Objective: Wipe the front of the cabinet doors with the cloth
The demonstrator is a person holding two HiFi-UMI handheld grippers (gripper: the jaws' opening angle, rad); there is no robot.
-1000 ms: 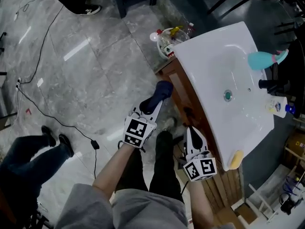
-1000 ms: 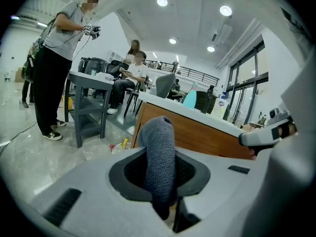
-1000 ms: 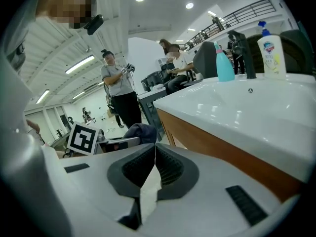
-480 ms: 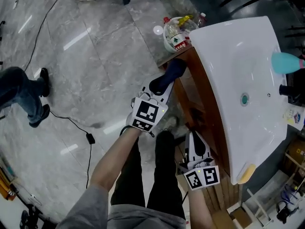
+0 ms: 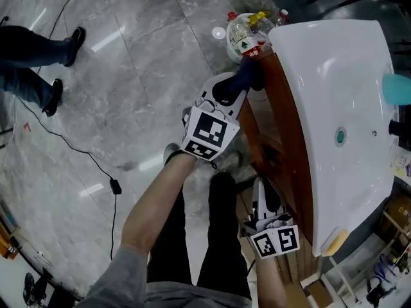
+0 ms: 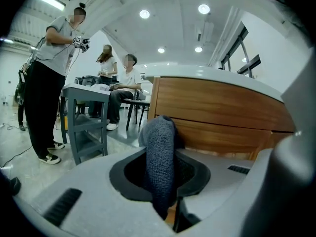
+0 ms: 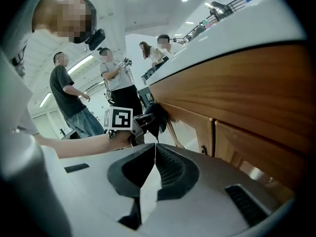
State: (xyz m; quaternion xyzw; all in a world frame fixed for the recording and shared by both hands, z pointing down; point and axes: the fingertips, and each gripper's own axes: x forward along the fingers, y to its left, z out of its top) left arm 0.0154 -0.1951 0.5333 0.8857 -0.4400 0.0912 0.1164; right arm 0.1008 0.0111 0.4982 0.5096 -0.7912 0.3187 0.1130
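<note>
My left gripper (image 5: 226, 99) is shut on a dark blue cloth (image 5: 239, 82), and the cloth presses against the wooden cabinet front (image 5: 279, 117) near its far end. In the left gripper view the cloth (image 6: 159, 157) stands up between the jaws, touching the brown cabinet doors (image 6: 217, 117). My right gripper (image 5: 264, 197) hangs shut and empty close to the cabinet, lower along its front. The right gripper view shows its jaws closed together (image 7: 154, 149), the cabinet doors (image 7: 237, 132) at the right, and the left gripper (image 7: 143, 122) with the cloth (image 7: 157, 116) farther along.
A white sink basin (image 5: 340, 88) tops the cabinet. A bin with bottles (image 5: 247, 31) stands on the floor by its far end. A black cable (image 5: 77, 153) runs over the grey tiles. A person's legs (image 5: 32, 56) show at the left. People and a grey table (image 6: 86, 117) stand behind.
My left gripper has carried the cloth farther along the cabinet front toward the far end by the bin. The right gripper has stayed near the cabinet. The bystander's legs moved up the left side.
</note>
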